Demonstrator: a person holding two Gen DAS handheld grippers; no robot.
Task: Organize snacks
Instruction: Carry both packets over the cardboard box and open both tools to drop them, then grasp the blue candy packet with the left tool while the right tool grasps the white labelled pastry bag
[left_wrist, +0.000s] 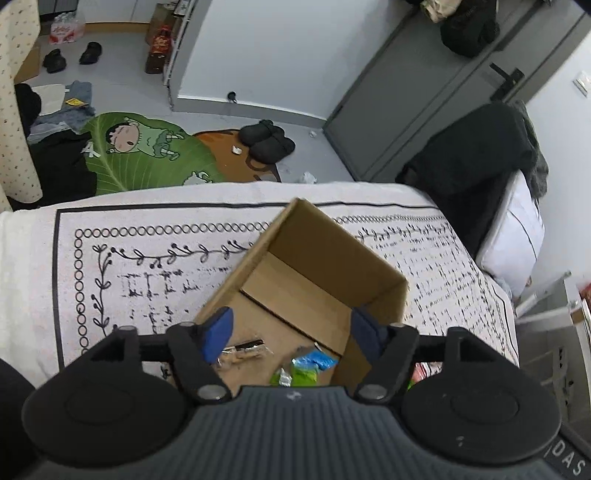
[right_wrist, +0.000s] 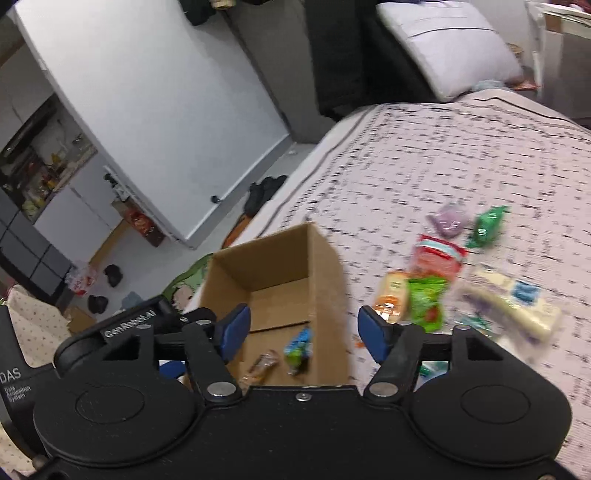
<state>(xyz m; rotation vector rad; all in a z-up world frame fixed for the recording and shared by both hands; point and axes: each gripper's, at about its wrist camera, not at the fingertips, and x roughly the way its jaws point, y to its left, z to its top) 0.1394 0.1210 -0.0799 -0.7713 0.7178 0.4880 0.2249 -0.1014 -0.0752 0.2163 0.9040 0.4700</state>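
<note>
An open cardboard box (left_wrist: 332, 258) stands on the patterned bedspread (left_wrist: 147, 229). On its floor lie a green and blue snack packet (left_wrist: 306, 367) and a clear-wrapped brown snack (left_wrist: 243, 350). My left gripper (left_wrist: 291, 328) hangs over the box, open, with nothing between its blue pads. The right wrist view shows the same box (right_wrist: 325, 266) with the green and blue packet (right_wrist: 299, 345) and the brown snack (right_wrist: 262, 365) inside. My right gripper (right_wrist: 304, 330) is open and empty above the box. Several snack packets (right_wrist: 439, 254) lie on the bed to the right of the box.
Beyond the bed's far edge, the floor holds a green cartoon rug (left_wrist: 147, 151), black slippers (left_wrist: 267, 138) and scattered clothes (left_wrist: 55, 122). A dark chair with clothing (left_wrist: 476, 162) and a white pillow (left_wrist: 513, 236) stand at the right. A grey door (left_wrist: 424, 92) is behind.
</note>
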